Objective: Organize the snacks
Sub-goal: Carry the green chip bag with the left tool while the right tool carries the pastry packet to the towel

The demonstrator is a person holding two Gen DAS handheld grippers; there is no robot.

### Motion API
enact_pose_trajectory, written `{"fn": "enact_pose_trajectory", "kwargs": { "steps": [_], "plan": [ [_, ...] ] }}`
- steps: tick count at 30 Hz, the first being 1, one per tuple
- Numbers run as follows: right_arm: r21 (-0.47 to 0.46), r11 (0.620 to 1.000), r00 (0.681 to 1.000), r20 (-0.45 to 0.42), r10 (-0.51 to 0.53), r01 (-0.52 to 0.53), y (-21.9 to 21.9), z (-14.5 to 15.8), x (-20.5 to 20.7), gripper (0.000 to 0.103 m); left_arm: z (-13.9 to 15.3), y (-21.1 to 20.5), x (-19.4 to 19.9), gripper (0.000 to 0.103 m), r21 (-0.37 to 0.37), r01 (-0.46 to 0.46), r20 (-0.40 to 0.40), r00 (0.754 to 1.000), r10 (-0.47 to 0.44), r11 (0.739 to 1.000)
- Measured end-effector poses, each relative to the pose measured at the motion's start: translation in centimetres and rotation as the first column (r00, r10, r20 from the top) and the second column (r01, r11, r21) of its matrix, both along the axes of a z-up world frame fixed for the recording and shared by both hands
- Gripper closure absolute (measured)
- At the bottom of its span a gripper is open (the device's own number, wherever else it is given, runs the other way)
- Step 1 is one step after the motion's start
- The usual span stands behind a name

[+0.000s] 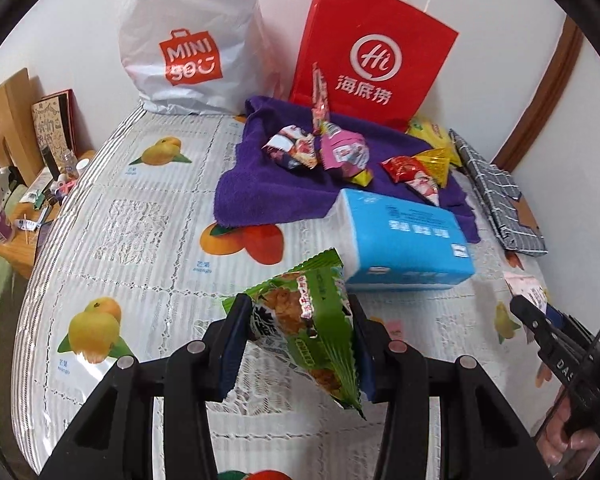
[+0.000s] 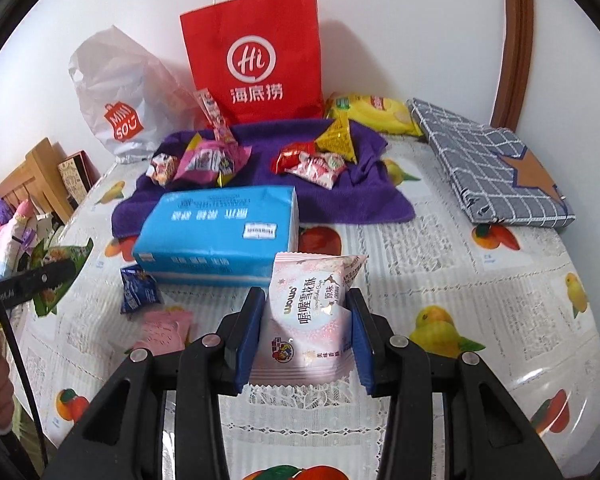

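- Two snack packets in hand, both clear of the fruit-print tablecloth.
- Left gripper pinching a green snack packet, long axis tilted, running near-right to far-left.
- Right gripper pinching a pink-white snowflake-crisp packet, upright between the pads.
- Sorted snacks lie on the purple towel, dead ahead, beyond the blue tissue pack.
- Right gripper looks nearer the red-and-yellow pile; left nearer the pink pile, probably.
- Small blue packet and pink packet remain loose, near-left.

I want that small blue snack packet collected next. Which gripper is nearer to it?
Left. The left gripper hovers just beside the blue packet; the right gripper sits farther off, across the pink packets.
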State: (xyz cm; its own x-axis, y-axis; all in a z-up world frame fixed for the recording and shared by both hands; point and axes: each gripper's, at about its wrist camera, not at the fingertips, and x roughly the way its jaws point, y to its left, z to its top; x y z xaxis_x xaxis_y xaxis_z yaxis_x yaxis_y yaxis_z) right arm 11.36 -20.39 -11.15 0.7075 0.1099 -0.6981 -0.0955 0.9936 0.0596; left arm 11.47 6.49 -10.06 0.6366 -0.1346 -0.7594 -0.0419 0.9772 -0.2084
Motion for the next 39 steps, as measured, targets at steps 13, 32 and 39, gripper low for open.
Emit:
{"fn": "enact_pose_trajectory", "kwargs": {
  "steps": [13, 32, 39],
  "plan": [
    [0.015, 1.000, 0.999, 0.043, 0.009, -0.010, 0.5, 3.7, 1.0, 0.062, 2.9, -2.8, 0.4, 0.059, 0.001, 0.062, 0.041, 0.997, -0.062, 0.998],
    [0.019, 1.000, 0.998, 0.061, 0.024, -0.026, 0.9, 5.9, 9.3, 0.062, 5.2, -2.6, 8.8, 0.059, 0.013, 0.060, 0.054, 0.997, -0.061, 0.998],
    [0.011, 1.000, 0.999, 0.046, 0.025, -0.026, 1.0, 5.3, 12.9, 0.062, 5.4, -2.6, 12.3, 0.059, 0.022, 0.060, 0.056, 0.997, -0.061, 0.998]
  ]
}}
